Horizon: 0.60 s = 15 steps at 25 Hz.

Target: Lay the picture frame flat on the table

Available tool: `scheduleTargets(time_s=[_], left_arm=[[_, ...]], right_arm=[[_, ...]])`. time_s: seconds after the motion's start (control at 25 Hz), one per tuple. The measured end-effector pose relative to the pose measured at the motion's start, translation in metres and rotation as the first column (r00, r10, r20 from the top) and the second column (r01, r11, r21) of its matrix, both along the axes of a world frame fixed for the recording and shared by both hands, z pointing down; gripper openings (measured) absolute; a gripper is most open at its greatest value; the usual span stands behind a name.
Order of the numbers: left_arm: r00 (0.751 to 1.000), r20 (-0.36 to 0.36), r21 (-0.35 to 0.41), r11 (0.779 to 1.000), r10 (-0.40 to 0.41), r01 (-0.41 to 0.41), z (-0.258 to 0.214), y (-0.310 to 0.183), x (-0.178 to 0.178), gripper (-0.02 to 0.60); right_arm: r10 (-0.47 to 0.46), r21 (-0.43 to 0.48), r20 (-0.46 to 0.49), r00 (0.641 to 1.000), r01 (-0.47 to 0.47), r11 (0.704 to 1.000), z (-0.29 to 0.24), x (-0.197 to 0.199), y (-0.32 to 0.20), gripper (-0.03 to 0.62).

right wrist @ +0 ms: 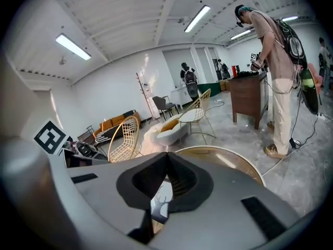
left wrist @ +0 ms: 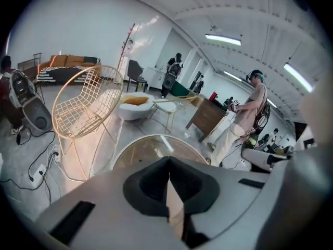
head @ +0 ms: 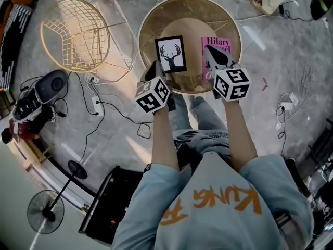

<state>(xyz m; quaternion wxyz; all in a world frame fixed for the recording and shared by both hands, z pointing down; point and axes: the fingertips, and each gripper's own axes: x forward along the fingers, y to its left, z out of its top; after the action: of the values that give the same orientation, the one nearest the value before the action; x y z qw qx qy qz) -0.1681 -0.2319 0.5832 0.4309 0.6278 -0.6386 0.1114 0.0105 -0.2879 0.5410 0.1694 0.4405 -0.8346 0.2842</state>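
Observation:
The picture frame (head: 170,54), black-edged with a deer-head print, stands propped on the round glass table (head: 151,22), left of a pink book (head: 222,45). My left gripper (head: 155,65) reaches the frame's lower left corner. In the left gripper view its jaws (left wrist: 169,161) meet at the tips with nothing showing between them. My right gripper (head: 209,50) hovers over the pink book with its tips together. In the right gripper view those jaws (right wrist: 167,155) are shut, and the deer print (right wrist: 161,204) shows through the gap below them.
A gold wire chair (head: 78,33) stands left of the table, with a speaker (head: 49,87), cables and a fan (head: 46,211) on the floor. A person (right wrist: 276,61) stands by a wooden desk (right wrist: 250,98) beyond the table.

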Motion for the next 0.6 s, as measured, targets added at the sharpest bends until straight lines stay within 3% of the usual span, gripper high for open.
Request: scheduleTargets(time_s=[0.24,0.36,0.6], left_arm=[[1.000,-0.012,0.182,0.983,-0.028,0.029,-0.085,0.001,0.018,0.020],[0.999,-0.037,0.277,0.960,-0.036,0.045,-0.127,0.002,0.021,0.020],[0.996,0.028,0.408,0.911,-0.079,0.061,-0.194,0.010,0.018,0.020]], right_arm=[[-0.021,0.075,0.029,0.999,0.019,0.997,-0.055,0.010,-0.005,-0.002],[-0.051,0.136,0.039,0.998,0.045,0.990,-0.092,0.009,-0.011,-0.002],[-0.150,0.275,0.060,0.987,0.128,0.953,-0.158,-0.002,-0.003,-0.002]])
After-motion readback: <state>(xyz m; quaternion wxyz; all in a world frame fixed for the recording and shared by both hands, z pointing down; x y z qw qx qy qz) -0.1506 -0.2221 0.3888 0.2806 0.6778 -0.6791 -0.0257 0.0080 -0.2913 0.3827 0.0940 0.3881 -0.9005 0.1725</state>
